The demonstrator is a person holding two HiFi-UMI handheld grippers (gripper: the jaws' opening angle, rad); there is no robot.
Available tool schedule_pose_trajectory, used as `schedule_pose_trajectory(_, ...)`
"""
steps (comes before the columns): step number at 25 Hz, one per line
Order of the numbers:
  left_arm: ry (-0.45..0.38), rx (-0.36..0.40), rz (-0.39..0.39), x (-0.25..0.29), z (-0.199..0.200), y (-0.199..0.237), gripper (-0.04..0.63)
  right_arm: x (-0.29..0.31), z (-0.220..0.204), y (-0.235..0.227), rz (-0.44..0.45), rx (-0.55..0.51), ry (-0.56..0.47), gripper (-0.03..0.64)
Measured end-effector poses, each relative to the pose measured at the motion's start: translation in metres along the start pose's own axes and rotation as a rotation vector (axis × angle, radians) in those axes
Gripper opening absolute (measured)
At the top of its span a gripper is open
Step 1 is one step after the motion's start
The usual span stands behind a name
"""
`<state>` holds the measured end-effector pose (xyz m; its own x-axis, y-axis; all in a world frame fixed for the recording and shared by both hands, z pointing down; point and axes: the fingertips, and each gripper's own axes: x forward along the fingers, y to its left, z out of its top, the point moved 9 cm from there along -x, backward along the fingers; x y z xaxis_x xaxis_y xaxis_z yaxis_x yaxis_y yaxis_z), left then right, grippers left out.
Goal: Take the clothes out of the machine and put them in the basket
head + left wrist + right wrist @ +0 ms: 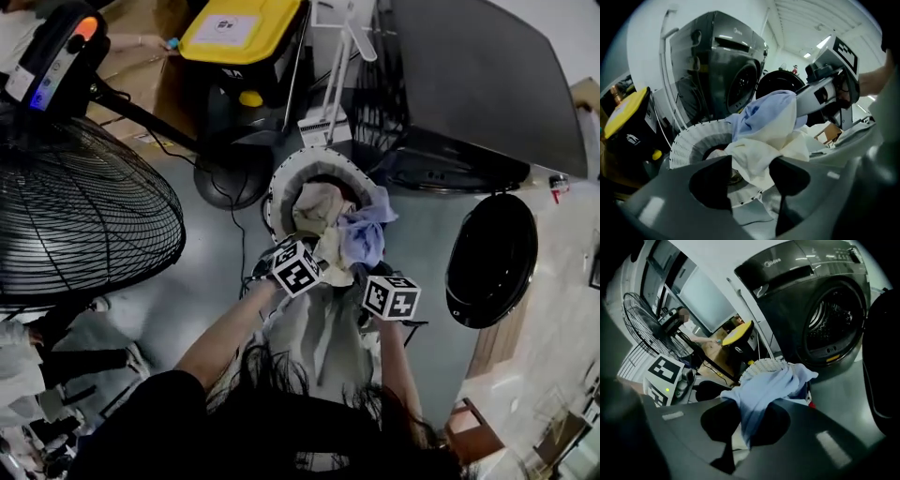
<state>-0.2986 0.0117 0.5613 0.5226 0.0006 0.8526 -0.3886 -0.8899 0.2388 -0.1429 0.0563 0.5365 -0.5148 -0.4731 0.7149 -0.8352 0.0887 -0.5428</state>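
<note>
Now both tongs are closed on laundry just above the white slatted basket [686, 143]. The left gripper [750, 177] pinches a cream cloth [761, 147] that fills the gap between its jaws. The right gripper [743, 423], jaws narrow, clamps a light-blue garment [764, 387]. Both pieces drape forward from the jaws over the basket's near rim. The dark front-loading washer [815, 310] stands behind the basket.

Grey floor [169, 309], black pedestal fan [80, 211] at left, yellow-lidded black bin [239, 33], white wall [651, 51], ceiling strip lights [826, 41]
</note>
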Motion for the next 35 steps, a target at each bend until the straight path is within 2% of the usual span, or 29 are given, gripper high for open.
schedule_pose_trajectory(2,0.041,0.009,-0.027,0.012,-0.009,0.002,0.289,0.017,-0.010,-0.009,-0.029,-0.008,0.039,0.048)
schedule_pose_trajectory(4,0.061,0.014,-0.047,0.017,-0.015,0.003,0.321,0.031,-0.019,-0.017,-0.043,0.019,0.056,0.048)
schedule_pose_trajectory(8,0.083,-0.001,-0.053,0.020,-0.025,0.004,0.324,0.055,-0.040,-0.034,-0.063,0.083,0.101,0.048)
schedule_pose_trajectory(13,0.085,-0.049,-0.028,0.017,-0.035,0.011,0.322,0.092,-0.063,-0.045,-0.086,-0.010,0.238,0.049)
schedule_pose_trajectory(17,0.073,-0.096,-0.014,0.014,-0.041,0.013,0.322,0.108,-0.072,-0.047,-0.079,-0.063,0.272,0.057)
schedule_pose_trajectory(18,0.072,-0.106,-0.013,0.014,-0.042,0.014,0.321,0.109,-0.071,-0.047,-0.074,-0.075,0.277,0.099)
schedule_pose_trajectory(20,0.068,-0.116,-0.006,0.015,-0.042,0.016,0.321,0.111,-0.068,-0.046,-0.053,-0.090,0.290,0.309)
schedule_pose_trajectory(21,0.066,-0.118,-0.001,0.015,-0.041,0.017,0.321,0.109,-0.065,-0.046,-0.050,-0.092,0.291,0.322)
schedule_pose_trajectory(29,0.013,-0.144,0.053,0.007,-0.023,0.022,0.314,0.076,-0.037,-0.044,-0.020,-0.082,0.158,0.299)
schedule_pose_trajectory(35,-0.061,-0.124,0.082,-0.011,-0.004,0.013,0.296,0.041,-0.011,-0.024,0.033,-0.083,0.036,0.268)
